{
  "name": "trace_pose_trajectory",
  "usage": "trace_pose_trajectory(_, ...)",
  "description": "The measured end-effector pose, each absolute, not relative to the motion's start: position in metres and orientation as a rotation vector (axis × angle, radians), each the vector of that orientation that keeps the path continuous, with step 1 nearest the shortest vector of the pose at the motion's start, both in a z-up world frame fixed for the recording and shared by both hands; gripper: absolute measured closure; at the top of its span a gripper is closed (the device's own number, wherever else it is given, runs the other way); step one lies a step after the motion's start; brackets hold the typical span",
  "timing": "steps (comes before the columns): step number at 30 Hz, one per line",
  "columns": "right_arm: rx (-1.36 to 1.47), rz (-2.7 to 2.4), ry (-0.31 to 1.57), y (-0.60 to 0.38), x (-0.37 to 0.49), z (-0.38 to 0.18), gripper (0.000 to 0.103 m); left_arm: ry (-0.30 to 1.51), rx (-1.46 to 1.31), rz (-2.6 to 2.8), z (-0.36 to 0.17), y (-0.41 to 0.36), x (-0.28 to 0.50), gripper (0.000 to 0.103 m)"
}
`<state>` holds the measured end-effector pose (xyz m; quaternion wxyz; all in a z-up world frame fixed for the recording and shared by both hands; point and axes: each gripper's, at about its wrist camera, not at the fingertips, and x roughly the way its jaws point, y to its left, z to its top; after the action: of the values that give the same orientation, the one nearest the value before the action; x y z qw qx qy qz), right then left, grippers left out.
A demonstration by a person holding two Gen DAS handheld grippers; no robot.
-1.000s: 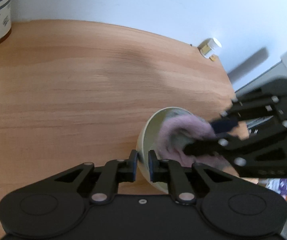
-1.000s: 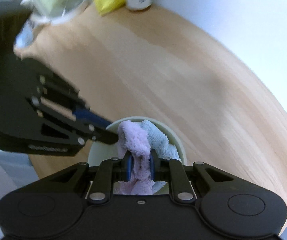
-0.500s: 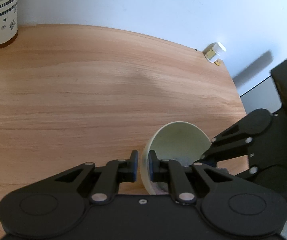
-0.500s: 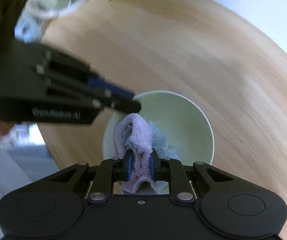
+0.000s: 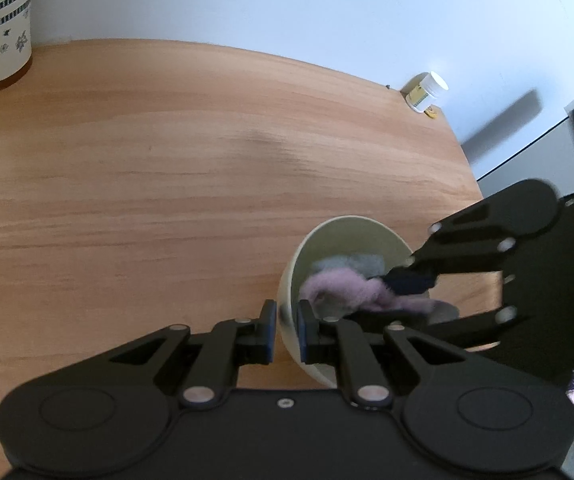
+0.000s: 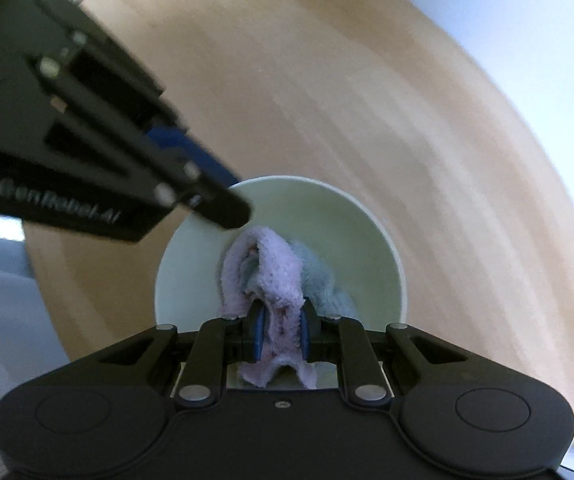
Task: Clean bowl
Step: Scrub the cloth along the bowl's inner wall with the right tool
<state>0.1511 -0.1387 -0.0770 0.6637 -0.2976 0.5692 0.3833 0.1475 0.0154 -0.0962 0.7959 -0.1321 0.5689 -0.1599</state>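
A pale green bowl [image 5: 351,236] [image 6: 347,232] sits near the right end of the wooden table. My left gripper [image 5: 286,330] is shut on its near rim, one finger outside the wall and one inside. My right gripper [image 6: 281,330] points down into the bowl and is shut on a pink and grey cloth [image 6: 271,272]. The cloth [image 5: 339,288] lies bunched against the inside of the bowl. In the left wrist view the right gripper [image 5: 403,284] reaches in from the right. In the right wrist view the left gripper's fingertips [image 6: 223,208] rest on the bowl's left rim.
A patterned white cup [image 5: 1,28] stands at the table's far left by the wall. A small white jar [image 5: 425,90] sits at the far right corner. The table edge [image 5: 467,160] drops off just right of the bowl, with a grey unit [image 5: 539,156] beyond.
The right gripper has come lower and pushed the cloth down inside the bowl, shifting it around the inner wall. The left gripper keeps the same hold on the rim.
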Motion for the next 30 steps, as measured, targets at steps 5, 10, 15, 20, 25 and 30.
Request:
trace_pose_trajectory(5,-0.368,0.908,1.369,-0.165,0.171,-0.054,0.084,1.237,-0.396,-0.326,-0.101,0.027,0.148,0.094)
trace_pose_trajectory(10,-0.136,0.933,1.484,-0.185,0.187,-0.073,0.084,1.246,-0.422,-0.316,-0.104,0.029,0.147,0.094)
trace_pose_trajectory(15,-0.043,0.943,1.547,-0.182,0.190,-0.092,0.084,1.251,-0.427,-0.299,-0.105,0.027,0.148,0.094)
trace_pose_trajectory(20,-0.127,0.952,1.526,-0.159,0.177,-0.100,0.084,1.251,-0.402,-0.299,-0.104,0.026,0.147,0.094)
trace_pose_trajectory(25,-0.321,0.938,1.451,-0.148,0.164,-0.097,0.086,1.265,-0.348,-0.299,-0.105,0.022,0.146,0.093)
trace_pose_trajectory(30,-0.481,0.899,1.397,-0.135,0.149,-0.095,0.086,1.276,-0.319,-0.314,-0.105,0.018,0.145,0.092)
